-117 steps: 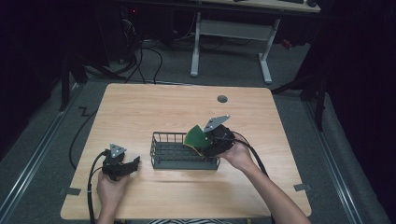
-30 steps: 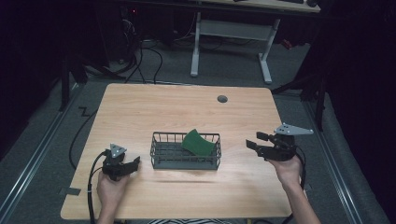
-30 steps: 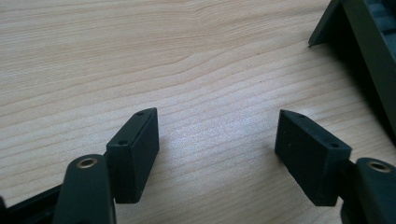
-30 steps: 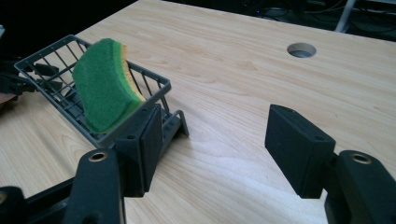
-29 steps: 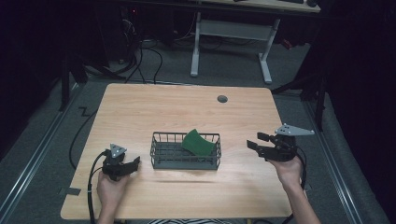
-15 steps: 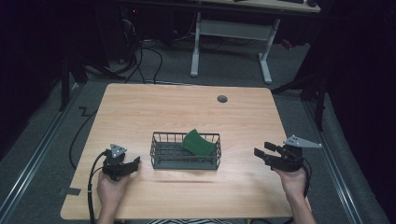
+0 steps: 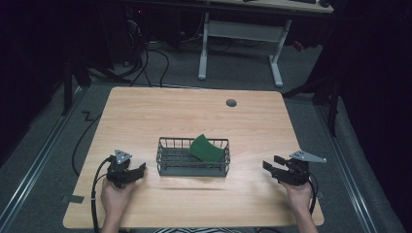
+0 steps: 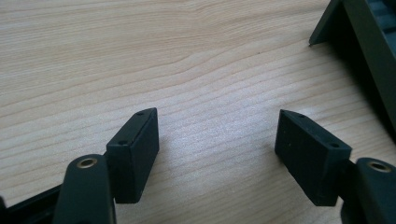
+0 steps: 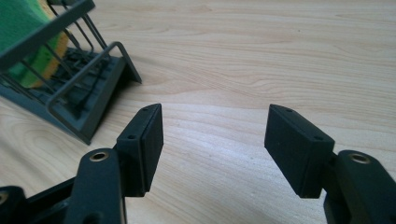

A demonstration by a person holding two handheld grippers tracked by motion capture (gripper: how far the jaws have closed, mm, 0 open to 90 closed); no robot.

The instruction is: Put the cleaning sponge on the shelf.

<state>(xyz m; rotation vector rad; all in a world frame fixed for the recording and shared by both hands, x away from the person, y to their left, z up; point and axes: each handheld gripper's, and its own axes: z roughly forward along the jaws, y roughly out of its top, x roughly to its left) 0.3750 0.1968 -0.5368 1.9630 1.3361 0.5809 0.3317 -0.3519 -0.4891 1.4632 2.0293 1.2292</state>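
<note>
- Right gripper (image 7: pixel 272 166): fingers (image 9: pixel 142 144) stand wide apart with nothing between them, just bare wood grain under the gap. In the high view it sits low over the counter (image 7: pixel 145 111) near the right edge, pointing left toward the basket, hand behind it at the near edge.
- Left gripper (image 7: pixel 137 169): fingers (image 8: pixel 135 151) also spread wide and empty, low over bare wood. In the high view it sits near the front left corner, pointing right toward the basket.
- Wire basket (image 7: pixel 167 160): dark grey, rectangular, at the middle of the counter, between the two grippers. Its left end is near the left gripper, not touching; its right end is well apart from the right gripper.
- In the right gripper view the basket's end frame and base corner stand ahead and to the left of the fingers, with open wood between. In the left gripper view a dark basket corner (image 8: pixel 369 42) shows at the upper right.
- Sponge (image 7: pixel 206 148): green top, yellow underside seen in the right gripper view (image 9: pixel 23 28); it lies inside the basket at its right end, tilted, leaning against the wires, upper edge above the rim.
- Open room: far half of the counter is bare apart from a small round cable hole (image 7: pixel 231 103); the strip in front of the basket is bare too.
</note>
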